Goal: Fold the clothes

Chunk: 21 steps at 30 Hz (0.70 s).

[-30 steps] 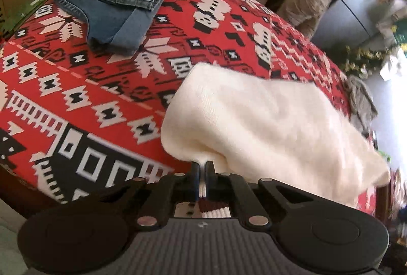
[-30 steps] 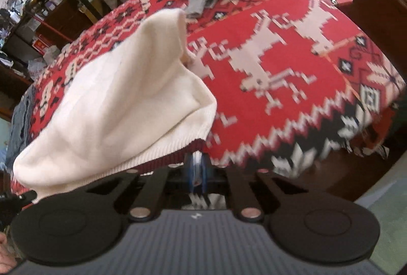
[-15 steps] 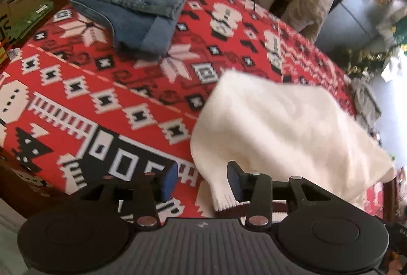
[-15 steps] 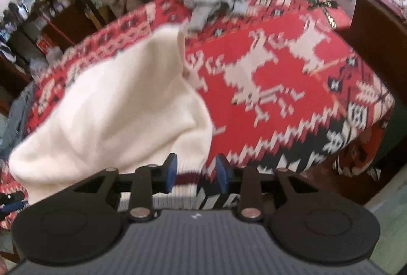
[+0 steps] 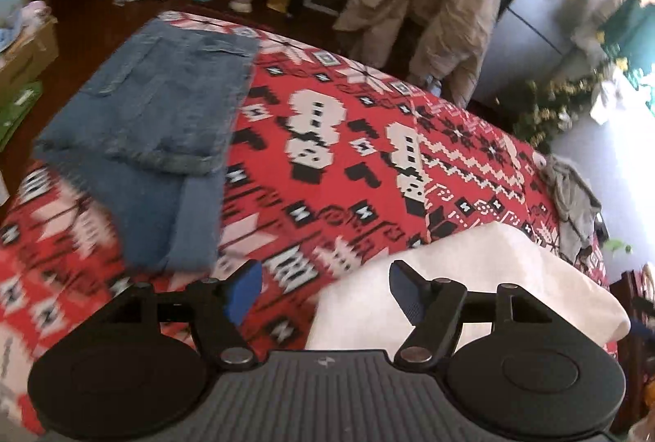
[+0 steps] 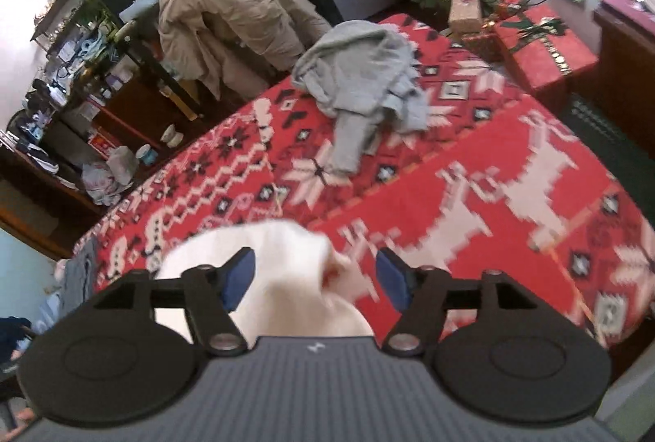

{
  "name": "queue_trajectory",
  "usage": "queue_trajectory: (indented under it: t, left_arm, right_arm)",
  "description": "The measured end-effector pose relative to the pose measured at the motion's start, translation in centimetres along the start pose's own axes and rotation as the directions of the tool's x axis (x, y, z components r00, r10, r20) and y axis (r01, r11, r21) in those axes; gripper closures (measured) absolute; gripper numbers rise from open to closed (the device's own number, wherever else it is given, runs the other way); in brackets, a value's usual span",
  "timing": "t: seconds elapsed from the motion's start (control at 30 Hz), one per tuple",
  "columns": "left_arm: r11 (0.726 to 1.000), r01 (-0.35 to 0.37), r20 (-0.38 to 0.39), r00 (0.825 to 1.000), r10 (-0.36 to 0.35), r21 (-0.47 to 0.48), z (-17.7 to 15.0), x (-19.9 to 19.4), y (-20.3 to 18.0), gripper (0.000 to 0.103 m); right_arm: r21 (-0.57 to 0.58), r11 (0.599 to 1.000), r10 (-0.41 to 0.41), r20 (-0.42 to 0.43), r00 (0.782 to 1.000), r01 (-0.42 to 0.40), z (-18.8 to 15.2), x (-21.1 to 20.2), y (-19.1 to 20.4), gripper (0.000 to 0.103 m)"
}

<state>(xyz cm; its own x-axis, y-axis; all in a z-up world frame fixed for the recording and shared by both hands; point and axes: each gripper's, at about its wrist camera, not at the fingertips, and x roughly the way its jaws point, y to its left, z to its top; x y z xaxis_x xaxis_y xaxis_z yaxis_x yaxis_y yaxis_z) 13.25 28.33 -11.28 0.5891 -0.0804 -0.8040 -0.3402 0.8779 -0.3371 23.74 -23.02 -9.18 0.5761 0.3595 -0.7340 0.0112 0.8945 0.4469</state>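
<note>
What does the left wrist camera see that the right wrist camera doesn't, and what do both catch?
Only the left wrist view shows the folded jeans in full, the fridge and the left gripper, its jaws opening with nothing between them.

Only the right wrist view shows the wrapped gifts, the reindeer pattern and the right gripper, jaws opening above the white cloth without pinching it.

Both show the red blanket, white sweater, grey garment and beige coat.
</note>
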Motion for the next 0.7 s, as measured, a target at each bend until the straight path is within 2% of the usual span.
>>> queue_trajectory:
  t: [0.07,0.13,0.2,0.27,0.33,0.37,0.4,0.43,0.47,0.5,0.53,0.63,0.7]
  left_arm:
    - [0.999,0.037,-0.054,0.998,-0.036,0.014,1.1,2.0,-0.6,0.035]
    - [0.995,0.063,-0.102,0.993,-0.056,0.073,1.9,3.8,-1.9,0.034]
    - [0.986,0.03,-0.144,0.99,-0.006,0.165,2.2,5.8,-3.4,0.033]
    - [0.97,-0.006,-0.19,0.98,0.054,0.244,2.1,7.8,-4.6,0.034]
    - [0.96,0.007,-0.239,0.969,0.063,0.281,1.7,9.0,-5.2,0.041]
    - [0.956,0.015,-0.255,0.965,0.063,0.293,1.5,9.3,-5.4,0.05]
    - [0.951,0.012,-0.249,0.966,0.069,0.308,1.1,9.2,-5.8,0.069]
    - [0.946,0.001,-0.236,0.969,0.079,0.325,0.9,9.0,-6.1,0.08]
    - [0.944,-0.001,-0.222,0.972,0.078,0.331,0.7,8.4,-6.4,0.095]
    - [0.944,0.003,-0.206,0.976,0.069,0.33,0.4,7.5,-6.8,0.096]
    - [0.944,0.006,-0.191,0.98,0.06,0.33,0.2,6.7,-7.1,0.096]
    - [0.946,0.049,-0.151,0.988,0.0,0.321,-0.4,3.7,-8.4,0.096]
    - [0.942,0.071,-0.136,0.99,-0.027,0.327,-1.3,1.9,-9.2,0.096]
  right_arm:
    - [-0.031,0.999,-0.015,-0.022,1.0,0.015,1.5,1.8,0.8,0.032]
    - [-0.098,0.995,-0.03,-0.061,0.998,0.024,2.7,3.9,2.0,0.029]
    - [-0.162,0.987,-0.03,-0.127,0.991,0.009,3.2,6.4,3.0,0.028]
    - [-0.196,0.98,-0.058,-0.209,0.976,0.016,3.5,9.1,3.5,0.028]
    - [-0.237,0.971,-0.087,-0.275,0.958,0.02,3.1,11.2,4.0,0.029]
    - [-0.262,0.965,-0.09,-0.293,0.952,0.011,2.7,11.8,4.2,0.031]
    - [-0.292,0.956,-0.098,-0.303,0.948,0.005,2.2,12.1,4.6,0.044]
    - [-0.326,0.945,-0.107,-0.302,0.947,0.002,1.7,12.1,5.0,0.059]
    - [-0.36,0.933,-0.112,-0.292,0.95,-0.001,1.1,11.8,5.6,0.068]
    - [-0.392,0.92,-0.114,-0.27,0.956,-0.001,0.5,11.2,6.2,0.079]
    - [-0.42,0.908,-0.115,-0.239,0.964,0.004,0.0,10.5,6.9,0.082]
    - [-0.489,0.872,-0.092,-0.14,0.986,0.012,-1.1,7.7,8.8,0.085]
    - [-0.512,0.859,-0.034,-0.114,0.993,-0.029,-1.6,5.4,9.7,0.085]
